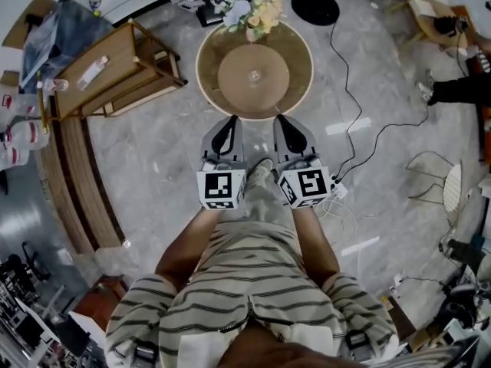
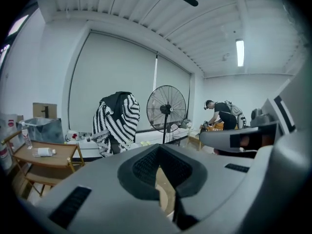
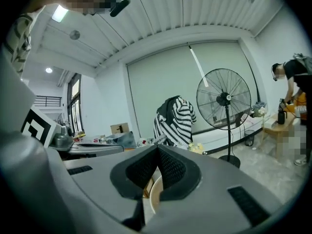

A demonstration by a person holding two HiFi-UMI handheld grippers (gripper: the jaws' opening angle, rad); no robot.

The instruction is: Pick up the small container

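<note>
A round wooden table (image 1: 295, 71) stands on the floor ahead of me. At its centre sits a tiny pale object (image 1: 254, 74), which may be the small container; it is too small to make out. My left gripper (image 1: 224, 125) and right gripper (image 1: 285, 123) are held side by side just short of the table's near edge, pointing at it. Both are shut with nothing between the jaws. In the left gripper view the left gripper (image 2: 158, 147) has its pads together, and in the right gripper view the right gripper (image 3: 157, 147) does too.
A bunch of pale flowers (image 1: 257, 14) sits at the table's far edge. A wooden folding stand (image 1: 115, 71) is at the left. A fan base (image 1: 314, 6), a floor cable (image 1: 360, 129) and a wire chair (image 1: 441, 179) are to the right. A person (image 2: 222, 113) bends over far off.
</note>
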